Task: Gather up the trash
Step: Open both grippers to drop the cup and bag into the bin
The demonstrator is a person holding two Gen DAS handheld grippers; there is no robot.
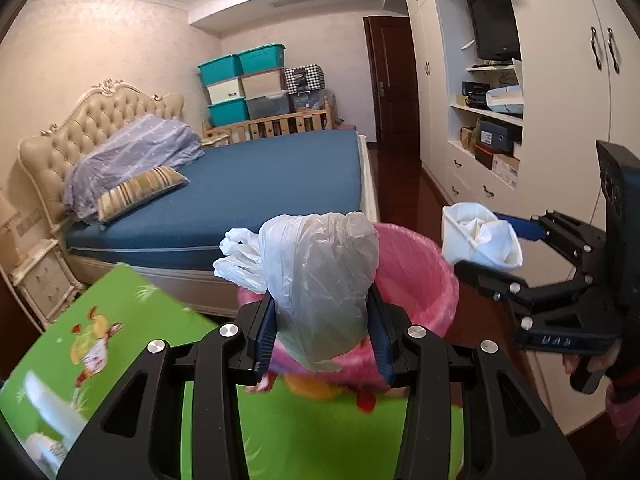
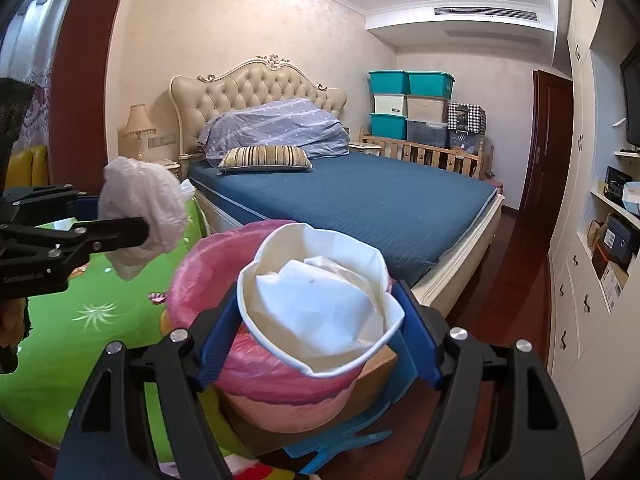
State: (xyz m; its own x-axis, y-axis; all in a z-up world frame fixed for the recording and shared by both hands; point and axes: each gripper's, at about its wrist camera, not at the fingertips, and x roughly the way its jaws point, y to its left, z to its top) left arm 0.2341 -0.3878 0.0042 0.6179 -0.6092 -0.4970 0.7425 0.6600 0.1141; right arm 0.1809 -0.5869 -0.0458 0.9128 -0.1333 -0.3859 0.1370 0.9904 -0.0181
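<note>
My left gripper (image 1: 322, 340) is shut on a crumpled white plastic bag (image 1: 320, 280) and holds it over the near rim of a bin lined with a pink bag (image 1: 416, 272). My right gripper (image 2: 320, 316) is shut on a white paper cup (image 2: 316, 316) stuffed with crumpled tissue, held above the pink-lined bin (image 2: 208, 280). The right gripper and cup (image 1: 480, 240) also show at the right of the left wrist view. The left gripper with its plastic bag (image 2: 140, 212) shows at the left of the right wrist view.
A bed with a blue cover (image 2: 360, 200) stands just behind the bin. A green play mat (image 1: 100, 340) lies on the floor to the left. White wardrobes and shelves (image 1: 500, 120) line the right wall. A wooden box and blue plastic piece (image 2: 360, 432) lie under the bin.
</note>
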